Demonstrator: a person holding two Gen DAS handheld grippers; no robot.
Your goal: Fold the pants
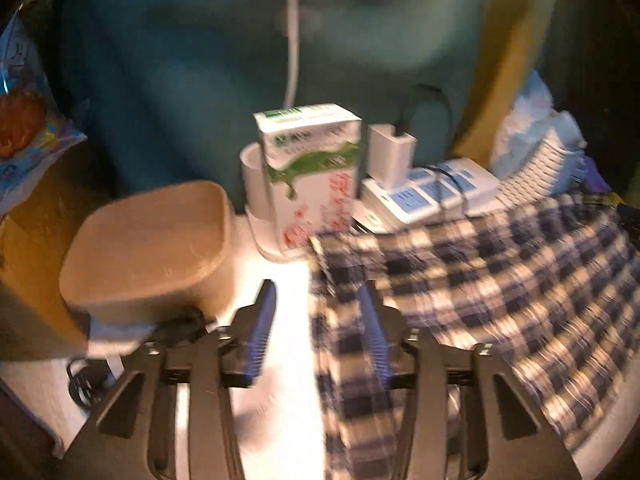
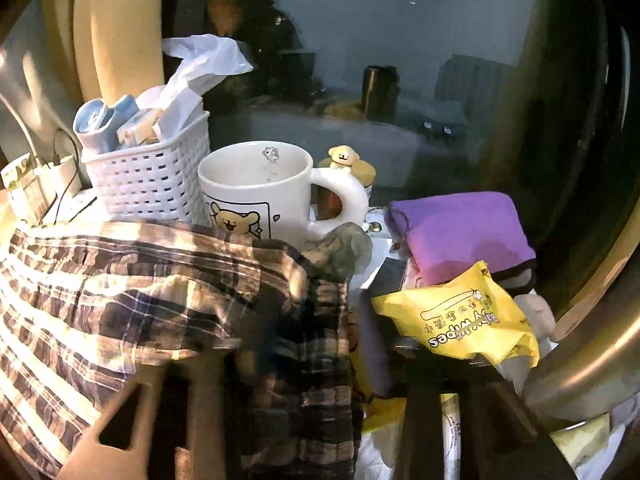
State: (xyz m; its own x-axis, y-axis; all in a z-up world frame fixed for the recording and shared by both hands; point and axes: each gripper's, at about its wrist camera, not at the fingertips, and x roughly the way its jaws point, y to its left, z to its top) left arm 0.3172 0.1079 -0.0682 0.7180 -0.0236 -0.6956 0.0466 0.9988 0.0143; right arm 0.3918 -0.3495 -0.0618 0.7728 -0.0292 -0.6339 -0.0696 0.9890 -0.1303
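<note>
A: What stands at the back of the left wrist view?

B: A green-and-white carton [image 1: 310,172], a tan bowl [image 1: 148,248] to its left, a white charger [image 1: 390,156] on a power strip [image 1: 432,192] to its right.

A: And the right wrist view?

B: A bear mug [image 2: 260,192] beside a white basket [image 2: 152,180], a purple pouch [image 2: 460,232], and a yellow wipes pack [image 2: 460,316] just below the pouch.

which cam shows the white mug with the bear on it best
The right wrist view: the mug stands sharp near centre, its bear print, handle and open rim visible behind the plaid pants. The left wrist view does not show it at all.
</note>
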